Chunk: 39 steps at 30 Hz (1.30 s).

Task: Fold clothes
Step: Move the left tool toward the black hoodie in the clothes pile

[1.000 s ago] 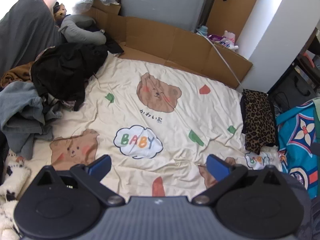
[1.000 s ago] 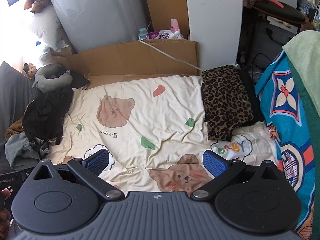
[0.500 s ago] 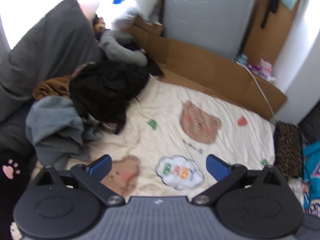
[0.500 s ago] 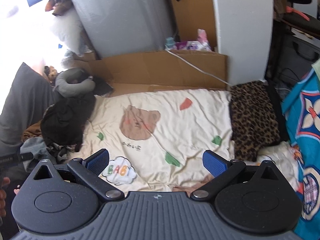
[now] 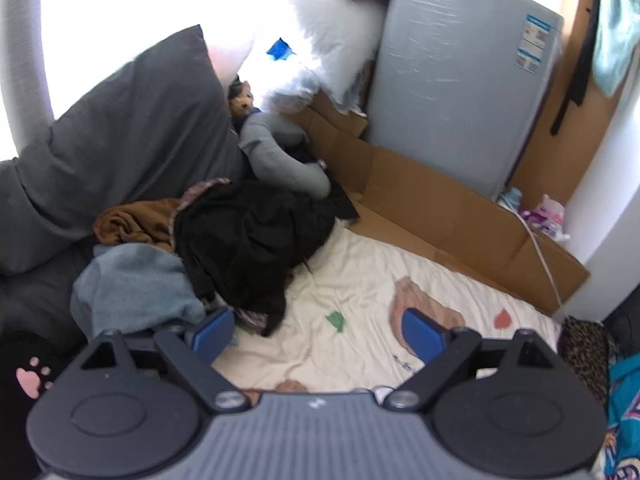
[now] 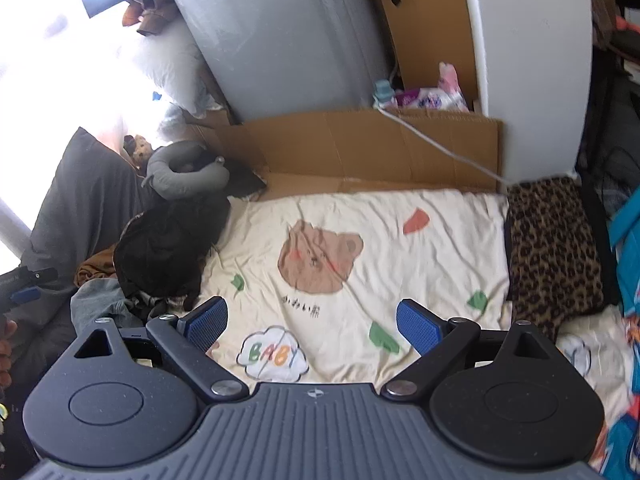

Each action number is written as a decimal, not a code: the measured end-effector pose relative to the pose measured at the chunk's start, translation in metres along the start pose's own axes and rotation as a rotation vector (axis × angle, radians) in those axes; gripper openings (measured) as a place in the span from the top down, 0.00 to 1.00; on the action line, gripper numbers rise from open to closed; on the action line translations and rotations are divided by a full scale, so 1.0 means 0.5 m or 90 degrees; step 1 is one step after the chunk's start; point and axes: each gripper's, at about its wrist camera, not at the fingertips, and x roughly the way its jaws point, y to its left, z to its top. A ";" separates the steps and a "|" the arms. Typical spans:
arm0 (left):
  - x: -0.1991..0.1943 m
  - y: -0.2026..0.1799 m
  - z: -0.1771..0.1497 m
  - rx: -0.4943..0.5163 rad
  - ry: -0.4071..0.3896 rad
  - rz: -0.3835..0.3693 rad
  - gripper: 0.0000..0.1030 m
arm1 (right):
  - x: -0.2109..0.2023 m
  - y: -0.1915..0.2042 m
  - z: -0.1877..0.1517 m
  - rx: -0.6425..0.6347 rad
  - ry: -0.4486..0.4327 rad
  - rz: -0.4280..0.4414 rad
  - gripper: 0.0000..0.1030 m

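Cream bear-print bedsheet (image 5: 360,280) fills my left wrist view; my left tool (image 5: 318,330) hangs above it with jaws spread wide, holding nothing. At ten o'clock lies the clothes pile (image 5: 240,248), black garment uppermost, a blue-grey one beside it. Over in the right wrist view, my right tool (image 6: 312,322) is likewise agape and empty; the pile sits at nine o'clock, a folded leopard-print garment (image 6: 554,248) at three.

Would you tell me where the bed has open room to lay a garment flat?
The cream bear sheet lies open between the black garment pile and the leopard-print cloth, up to the cardboard. The pile side is crowded with the blue-grey garment and brown garment.
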 end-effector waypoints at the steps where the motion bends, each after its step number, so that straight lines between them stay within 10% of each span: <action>1: 0.007 0.004 0.005 0.003 0.000 0.007 0.10 | 0.006 0.000 0.004 -0.003 -0.008 0.004 0.08; 23: 0.306 0.075 0.048 -0.046 0.028 0.089 0.23 | 0.417 0.050 0.059 -0.069 0.088 0.055 0.08; 39: 0.437 0.241 0.101 -0.142 0.061 0.106 0.22 | 0.510 0.049 0.054 -0.084 0.104 -0.015 0.08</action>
